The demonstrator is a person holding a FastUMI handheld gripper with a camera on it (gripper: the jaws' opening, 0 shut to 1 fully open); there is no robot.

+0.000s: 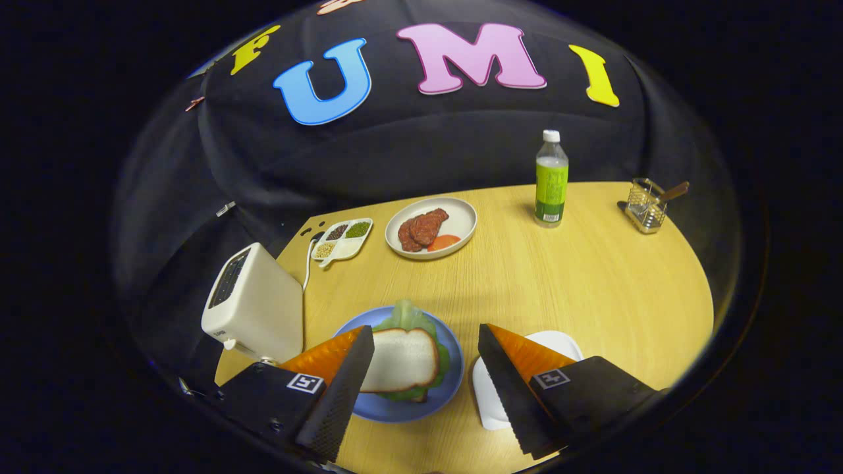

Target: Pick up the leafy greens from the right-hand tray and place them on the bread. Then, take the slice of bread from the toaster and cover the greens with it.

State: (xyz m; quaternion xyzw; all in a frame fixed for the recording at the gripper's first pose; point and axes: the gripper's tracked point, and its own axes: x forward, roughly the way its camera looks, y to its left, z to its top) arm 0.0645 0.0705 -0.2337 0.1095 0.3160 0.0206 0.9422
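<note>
The gripper [425, 349] hangs with its fingers spread wide and empty above the blue plate [395, 405], where the bread slice [402, 359] covers the leafy greens [409, 316], between the toaster [253, 309] and the white tray [490, 398].

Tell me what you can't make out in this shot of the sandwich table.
- Bottom bread: hidden in the gripper view under the leafy greens and top bread slice on the blue plate.
- White tray: mostly covered by one finger of the open gripper.
- Toaster slots: too dark to see inside.
- Divided dish: contents too small to identify.
- Wire holder: the tool's head is hidden inside.
</note>
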